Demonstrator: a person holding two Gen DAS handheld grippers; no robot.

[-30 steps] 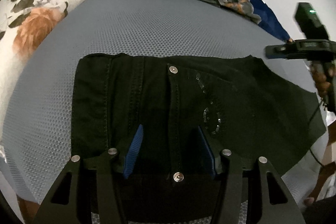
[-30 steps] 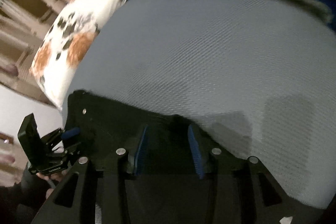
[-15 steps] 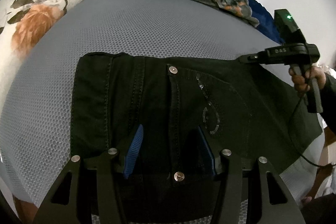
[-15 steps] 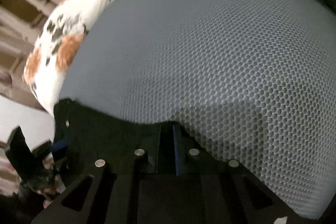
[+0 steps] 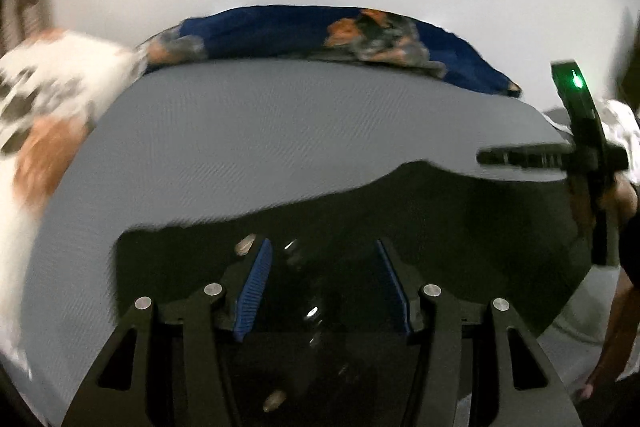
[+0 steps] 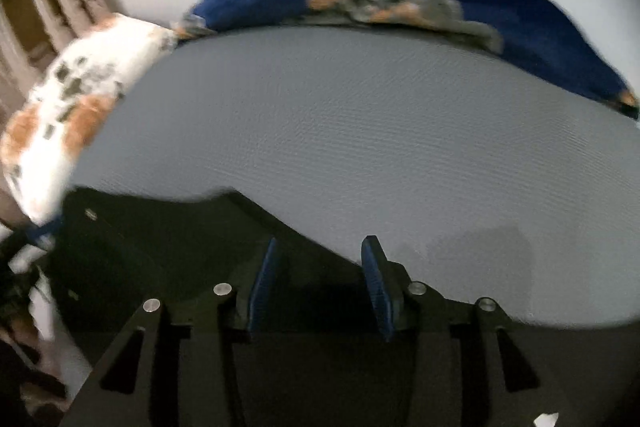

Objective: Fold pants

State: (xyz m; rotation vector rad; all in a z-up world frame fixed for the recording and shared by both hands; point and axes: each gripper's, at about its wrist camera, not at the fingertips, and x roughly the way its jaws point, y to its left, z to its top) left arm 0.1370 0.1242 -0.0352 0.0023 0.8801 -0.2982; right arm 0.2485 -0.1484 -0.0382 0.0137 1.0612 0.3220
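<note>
The black pants (image 5: 440, 227) lie folded on the grey mesh bed surface (image 5: 300, 131). My left gripper (image 5: 324, 283) is open, its blue pads low over the pants, with a metal button (image 5: 245, 245) just left of the left pad. My right gripper (image 6: 320, 279) is open over the pants' right edge (image 6: 180, 247); its right pad stands over bare mesh. In the left wrist view the right gripper (image 5: 560, 159) shows at the far right, above the pants' far edge. The left gripper is a blur at the left edge of the right wrist view (image 6: 24, 267).
A white floral pillow (image 5: 44, 115) lies at the left of the bed. A dark blue floral pillow (image 5: 332, 35) lies along the far edge against a white wall. Beige curtains (image 6: 48, 7) hang at the far left. The person's arm (image 5: 616, 307) is at the right.
Both views have tilted up and back, so the pants sit lower in frame. My right gripper, shut half a second ago, has opened. My left gripper stays open over the pants.
</note>
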